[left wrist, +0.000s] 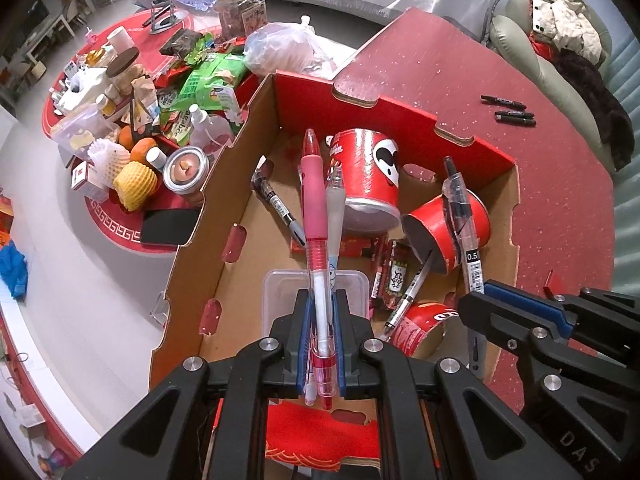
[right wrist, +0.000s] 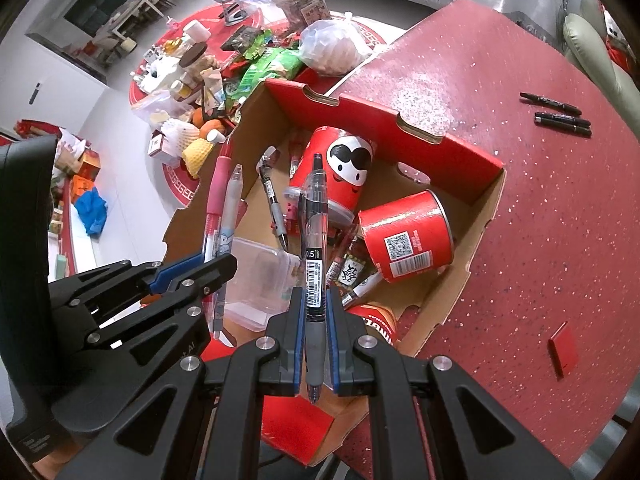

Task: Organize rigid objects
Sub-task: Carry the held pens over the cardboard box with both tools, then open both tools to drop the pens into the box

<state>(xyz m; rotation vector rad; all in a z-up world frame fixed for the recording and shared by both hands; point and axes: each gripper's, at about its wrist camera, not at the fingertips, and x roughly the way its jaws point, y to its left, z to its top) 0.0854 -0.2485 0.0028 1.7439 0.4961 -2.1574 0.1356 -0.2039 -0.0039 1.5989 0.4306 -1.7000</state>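
- The left gripper [left wrist: 320,320] was closed on two pens together: a pink pen [left wrist: 314,200] and a white pen [left wrist: 335,204], both pointing up the centre of the left wrist frame.
- The right gripper [right wrist: 316,320] was clamped on a black pen [right wrist: 316,216], marked 0.5, standing up the centre of the right wrist frame.
- Both grippers hung side by side over the near end of an open box [left wrist: 192,240], which sat on a red table [left wrist: 560,200].
- Inside the box lay three red cans [left wrist: 370,172], a clear tub [left wrist: 280,292] at lower centre, a loose grey pen [left wrist: 276,204] near the left wall, and small red packets [left wrist: 394,276] at centre.
- Two black markers [left wrist: 516,116] lay outside the box, on the table at upper right of the left wrist frame.
- A small red card [right wrist: 564,350] lay on the table at lower right of the right wrist frame.
- Judgement: the step in hand appeared to be carrying pens to a place in the box, probably the tub directly beneath the left gripper.
- Judgement: the next move would call for lowering the pens over the tub and opening the jaws; the paired pens might fall apart on release.
- Judgement: the markers on the table were not yet collected.
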